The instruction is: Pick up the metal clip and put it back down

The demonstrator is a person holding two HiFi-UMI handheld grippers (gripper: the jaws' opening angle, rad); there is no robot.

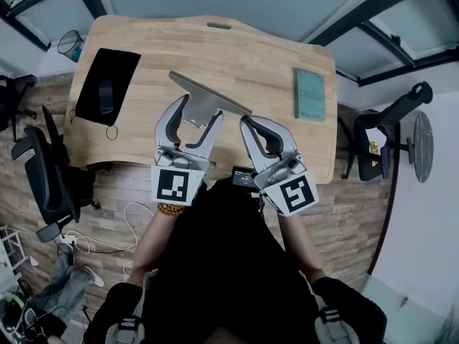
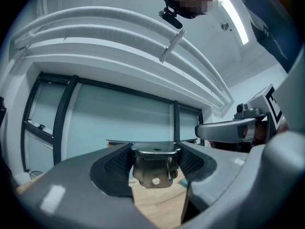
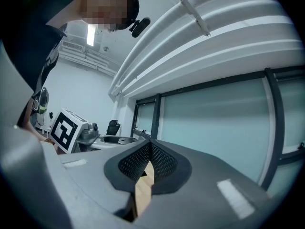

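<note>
Head view: black pad (image 1: 107,84) at bench (image 1: 251,52) left, left gripper (image 1: 199,110) mid-bench, right gripper (image 1: 249,124) just beside it, green book (image 1: 310,93) far right. Left gripper view: fingers (image 2: 114,168) clamp metal clip (image 2: 155,168) above bench. Right gripper view: fingers (image 3: 164,163) closed together, empty.

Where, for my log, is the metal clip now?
In the head view the metal clip is clamped in the left gripper's jaws over the wooden table, left of the right gripper.
</note>
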